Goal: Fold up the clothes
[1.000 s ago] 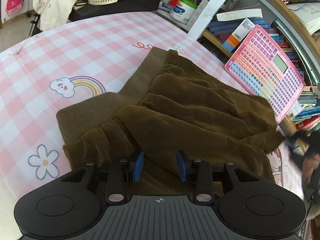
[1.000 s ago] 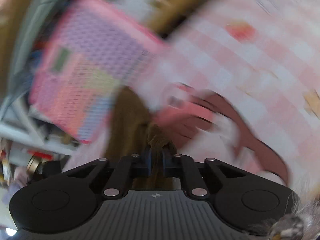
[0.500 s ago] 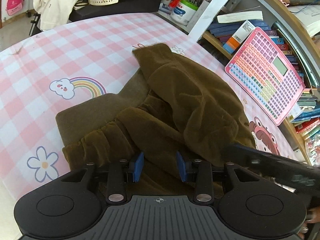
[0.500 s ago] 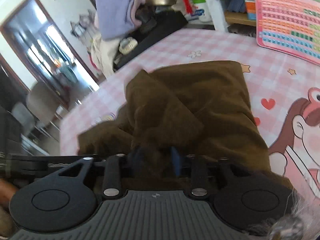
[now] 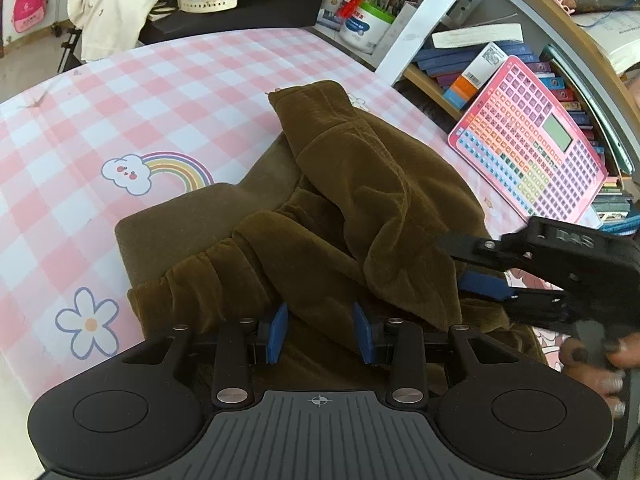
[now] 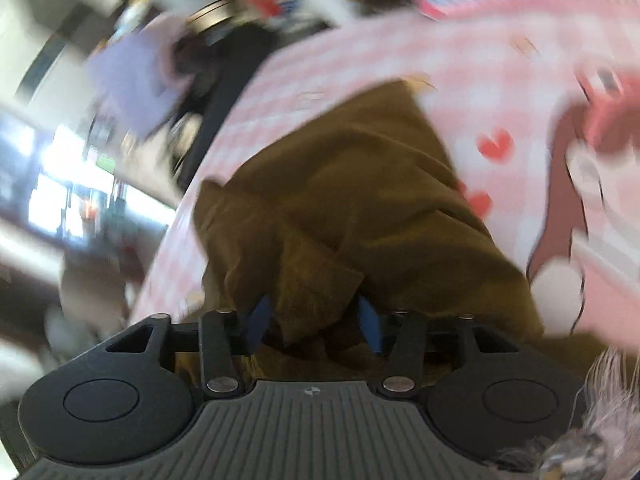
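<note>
Brown garment (image 5: 360,208) between open claws (image 5: 320,334)

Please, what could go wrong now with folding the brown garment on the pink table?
1. The folded-over flap lies bunched and crooked on the garment, so pressing now may set creases.
2. Both grippers, left and right, are open, so nothing holds the cloth; the flap could slide back.
3. The pink keyboard toy leans close by the garment's far side; a wide sweep of the right gripper might knock it.
</note>
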The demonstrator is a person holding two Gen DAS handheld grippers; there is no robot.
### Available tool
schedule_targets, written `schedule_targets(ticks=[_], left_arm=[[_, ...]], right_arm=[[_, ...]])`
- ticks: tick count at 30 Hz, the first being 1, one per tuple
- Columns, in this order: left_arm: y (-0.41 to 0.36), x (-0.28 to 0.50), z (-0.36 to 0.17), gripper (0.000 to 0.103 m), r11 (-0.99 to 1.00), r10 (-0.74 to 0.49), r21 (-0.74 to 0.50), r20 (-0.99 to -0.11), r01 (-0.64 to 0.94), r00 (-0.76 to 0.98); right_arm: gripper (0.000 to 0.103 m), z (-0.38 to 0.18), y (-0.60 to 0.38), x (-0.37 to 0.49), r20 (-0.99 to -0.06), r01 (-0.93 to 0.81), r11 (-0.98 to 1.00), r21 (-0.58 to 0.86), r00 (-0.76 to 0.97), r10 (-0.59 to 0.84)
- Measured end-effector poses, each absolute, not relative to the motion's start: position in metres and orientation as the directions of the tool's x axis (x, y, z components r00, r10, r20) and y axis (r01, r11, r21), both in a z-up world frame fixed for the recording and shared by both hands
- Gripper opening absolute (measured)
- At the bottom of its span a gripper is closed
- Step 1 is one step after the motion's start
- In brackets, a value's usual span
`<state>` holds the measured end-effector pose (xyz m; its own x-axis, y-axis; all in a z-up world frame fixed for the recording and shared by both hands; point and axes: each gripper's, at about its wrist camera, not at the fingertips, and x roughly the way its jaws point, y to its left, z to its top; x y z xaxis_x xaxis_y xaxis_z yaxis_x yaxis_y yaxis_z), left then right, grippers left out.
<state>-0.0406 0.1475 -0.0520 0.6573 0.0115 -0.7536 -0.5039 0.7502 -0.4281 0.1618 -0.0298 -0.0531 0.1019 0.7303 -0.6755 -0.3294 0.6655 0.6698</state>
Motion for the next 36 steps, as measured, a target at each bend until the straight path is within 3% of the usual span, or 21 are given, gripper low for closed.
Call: schedule_targets(ticks=[1, 4, 7, 8, 12, 17, 26, 29, 31, 36], left_arm=[[0.148, -0.040, -0.052, 0.037, 0.750, 0.011, -0.428, -0.755, -0.505, 0.656], [0.148, -0.039, -0.051, 0.037, 0.752, 0.008, -0.422, -0.763, -0.507, 0.646], [0.147, -0.038, -0.051, 0.037, 0.757, 0.009, -0.414, -0.767, -0.506, 0.641], [0.147, -0.038, -0.051, 0.037, 0.758, 0.011, -0.411, -0.768, -0.506, 0.641], [0.146, -0.037, -0.050, 0.037, 0.764, 0.017, -0.402, -0.770, -0.505, 0.638], [0.144, -0.034, -0.049, 0.037, 0.778, 0.026, -0.378, -0.779, -0.502, 0.626], [0.138, -0.031, -0.047, 0.037, 0.799, 0.050, -0.333, -0.793, -0.501, 0.607], [0.140, -0.029, -0.037, 0.038, 0.806, 0.032, -0.335, -0.800, -0.489, 0.600], [0.143, -0.033, -0.021, 0.038, 0.813, 0.026, -0.364, -0.757, -0.455, 0.653], [0.169, -0.012, 0.000, 0.031, 0.829, 0.017, -0.403, -0.676, -0.389, 0.737]], right_arm=[[0.010, -0.054, -0.032, 0.163, -0.670, -0.292, 0.668, 0.685, 0.108, 0.734], [0.006, -0.032, -0.049, 0.162, -0.609, -0.348, 0.622, 0.701, 0.161, 0.776], [0.006, 0.011, -0.109, 0.161, -0.533, -0.382, 0.696, 0.608, 0.453, 0.714], [0.006, 0.022, -0.129, 0.161, -0.513, -0.363, 0.734, 0.573, 0.540, 0.668], [0.006, 0.016, -0.210, 0.167, -0.598, -0.007, 0.915, 0.404, 0.755, 0.270], [0.006, -0.033, -0.253, 0.179, -0.727, 0.181, 0.918, 0.354, 0.670, 0.149], [0.007, -0.059, -0.272, 0.197, -0.729, 0.162, 0.934, 0.319, 0.672, 0.132], [0.019, -0.054, -0.271, 0.201, -0.731, 0.122, 0.951, 0.284, 0.670, 0.133], [0.033, -0.046, -0.270, 0.186, -0.725, 0.094, 0.959, 0.268, 0.675, 0.137], [0.034, -0.024, -0.263, 0.131, -0.709, -0.007, 0.974, 0.226, 0.685, 0.169]])
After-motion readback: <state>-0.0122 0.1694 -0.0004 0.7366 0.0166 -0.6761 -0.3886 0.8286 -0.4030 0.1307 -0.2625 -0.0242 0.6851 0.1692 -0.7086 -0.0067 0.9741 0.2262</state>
